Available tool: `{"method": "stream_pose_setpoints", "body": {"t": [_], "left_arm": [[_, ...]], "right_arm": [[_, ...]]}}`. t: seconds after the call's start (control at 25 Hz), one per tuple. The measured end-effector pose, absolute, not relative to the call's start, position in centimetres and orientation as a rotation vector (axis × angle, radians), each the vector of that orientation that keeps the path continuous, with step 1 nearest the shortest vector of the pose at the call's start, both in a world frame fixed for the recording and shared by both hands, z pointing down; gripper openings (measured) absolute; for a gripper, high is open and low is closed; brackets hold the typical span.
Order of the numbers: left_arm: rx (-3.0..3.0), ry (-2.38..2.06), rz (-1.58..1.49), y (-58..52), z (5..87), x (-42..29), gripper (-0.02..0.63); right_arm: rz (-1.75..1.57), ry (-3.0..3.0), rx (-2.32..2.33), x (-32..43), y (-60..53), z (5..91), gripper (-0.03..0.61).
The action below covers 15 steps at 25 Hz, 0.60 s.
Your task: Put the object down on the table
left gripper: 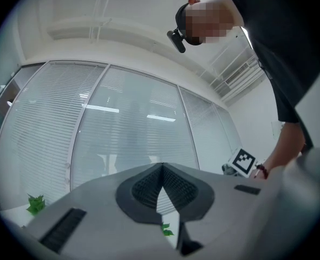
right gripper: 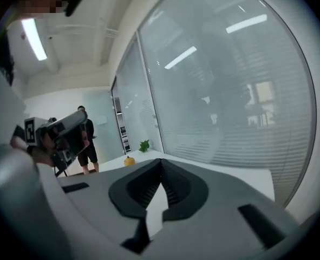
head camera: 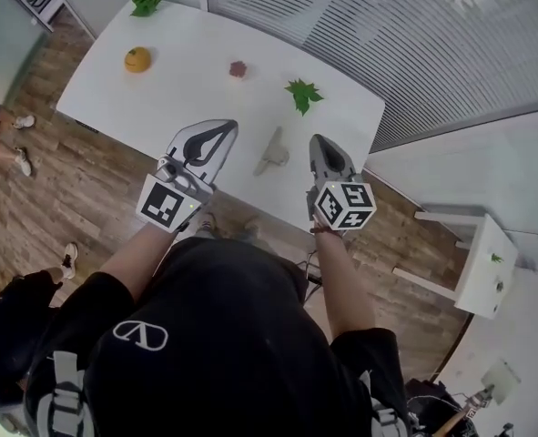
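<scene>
Jaws closed tip to tip, gripping nothing, on left gripper (head camera: 229, 127) and right gripper (head camera: 319, 140) alike. Between them, touching neither, grey object (head camera: 272, 152) lying on the white worktop (head camera: 196, 98). Beyond it at 1 o'clock a green leaf (head camera: 303, 93), at 11 o'clock a reddish piece (head camera: 238, 68), at 10 o'clock an orange fruit (head camera: 137, 59).

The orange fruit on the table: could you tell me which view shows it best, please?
The head view: the orange fruit sits whole on the white table. The right gripper view shows it tiny, far off; the left gripper view misses it.
</scene>
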<state>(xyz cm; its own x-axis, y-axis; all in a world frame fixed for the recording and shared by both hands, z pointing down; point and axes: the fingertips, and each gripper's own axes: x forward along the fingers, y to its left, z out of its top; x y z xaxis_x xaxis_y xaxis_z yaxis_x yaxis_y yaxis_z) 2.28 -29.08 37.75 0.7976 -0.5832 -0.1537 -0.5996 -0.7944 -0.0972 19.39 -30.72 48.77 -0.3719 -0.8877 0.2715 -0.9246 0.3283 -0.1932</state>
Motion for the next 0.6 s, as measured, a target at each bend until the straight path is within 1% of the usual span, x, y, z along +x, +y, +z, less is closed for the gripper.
{"method": "stream_pose_setpoints", "body": {"t": [0.16, 0.36, 0.6], "left_arm": [[-2.858, 0.896, 0.187, -29.0, 37.3, 3.3, 0.005], [-2.857, 0.857, 0.209, -28.8, 36.5, 4.1, 0.005], [-2.852, 0.832, 0.217, -28.8, 36.1, 4.2, 0.005]], "right_arm": [[0.119, -2.472, 1.713, 18.5, -28.6, 43.4, 0.006], [-0.182, -2.458, 1.733, 17.3, -26.3, 38.5, 0.005], [-0.333, -2.422, 1.736, 15.7, -25.0, 36.7, 0.005]]}}
